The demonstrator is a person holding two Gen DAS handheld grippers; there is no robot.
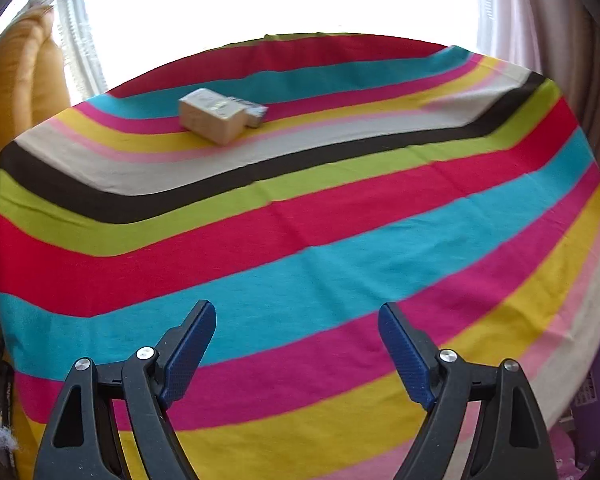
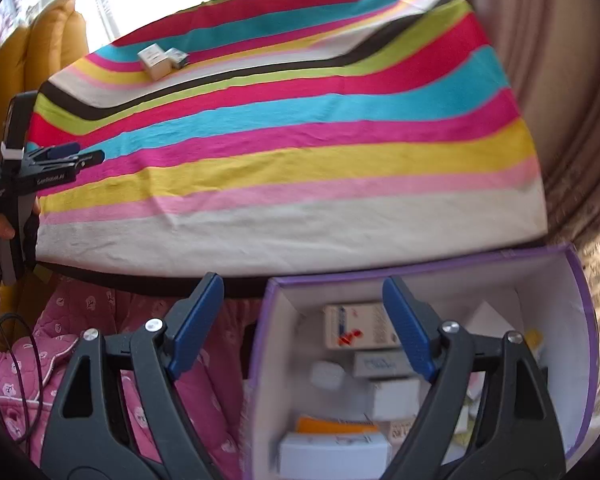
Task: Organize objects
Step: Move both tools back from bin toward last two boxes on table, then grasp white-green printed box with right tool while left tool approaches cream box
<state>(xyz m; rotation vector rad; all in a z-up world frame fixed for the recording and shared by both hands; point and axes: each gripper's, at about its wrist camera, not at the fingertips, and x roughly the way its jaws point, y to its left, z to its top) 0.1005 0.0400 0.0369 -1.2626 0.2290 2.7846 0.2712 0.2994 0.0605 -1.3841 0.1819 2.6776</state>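
- R tool (image 2: 300,300) spread wide, nothing in it, hanging over purple box (image 2: 580,320) already stocked w/ small cartons.
- L tool (image 1: 296,328) also spread, empty, above striped surface (image 1: 340,248).
- Remaining: beige carton (image 1: 212,120) + small box (image 1: 254,114) touching it, at far edge.
- Best: reach far w/ L, straddle the beige carton's narrow sides, squeeze square-on.

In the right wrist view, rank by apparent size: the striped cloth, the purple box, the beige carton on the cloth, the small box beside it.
1. striped cloth
2. purple box, though nearness to the camera enlarges it
3. beige carton
4. small box, slightly smaller than the carton; both are far and tiny
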